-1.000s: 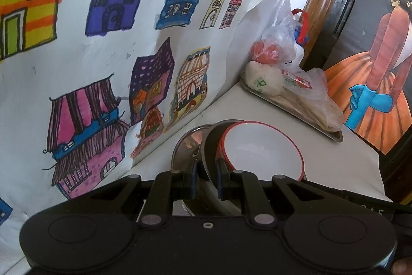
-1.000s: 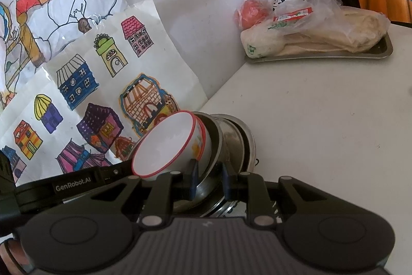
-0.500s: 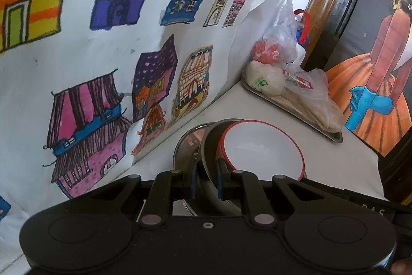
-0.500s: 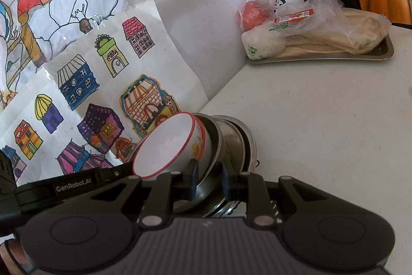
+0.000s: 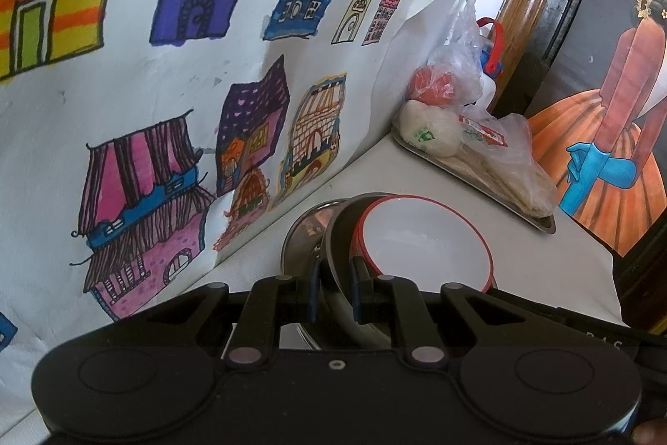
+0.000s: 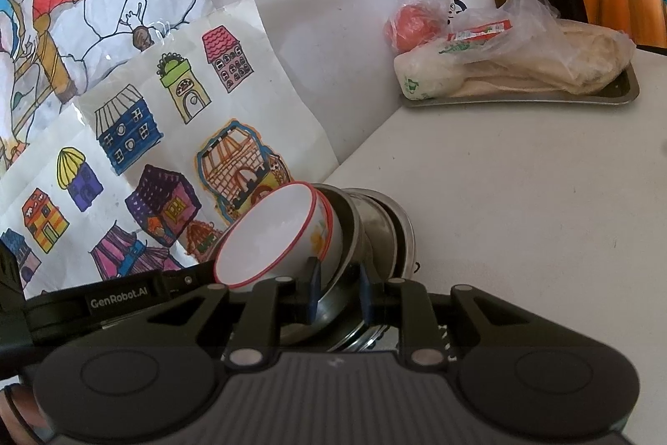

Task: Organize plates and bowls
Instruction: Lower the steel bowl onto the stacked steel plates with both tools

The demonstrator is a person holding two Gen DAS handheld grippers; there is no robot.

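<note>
Bowls and plates sit in one tipped pile at the back of the white table (image 6: 521,194), close to the wall with the paper drawings of coloured houses (image 5: 166,69). On top is a white bowl with a red rim (image 5: 421,240), and it leans over toward the drawings. It sits inside a shiny grey metal bowl (image 6: 354,232), and under that are flat round metal plates (image 6: 406,236).

Both tongs are clamped on the pile, one from each side. The left gripper (image 5: 332,288) has its two blue pads squeezed on the dark rim of the metal bowl, just beside the white bowl. The right gripper (image 6: 338,292) pinches the metal rim on the other side, with the white bowl's flowery side touching its inner finger.

It looks like the step now is holding the whole pile with two hands so it can be set straight or carried. Nothing is lined up yet, because the pile is tilted and the white bowl could slide out.

Next, both hands need to move together, slowly and evenly. If one goes faster, the pile could tip more. Far off, a metal tray with bagged food (image 6: 521,78) sits by the wall, well apart from the pile
</note>
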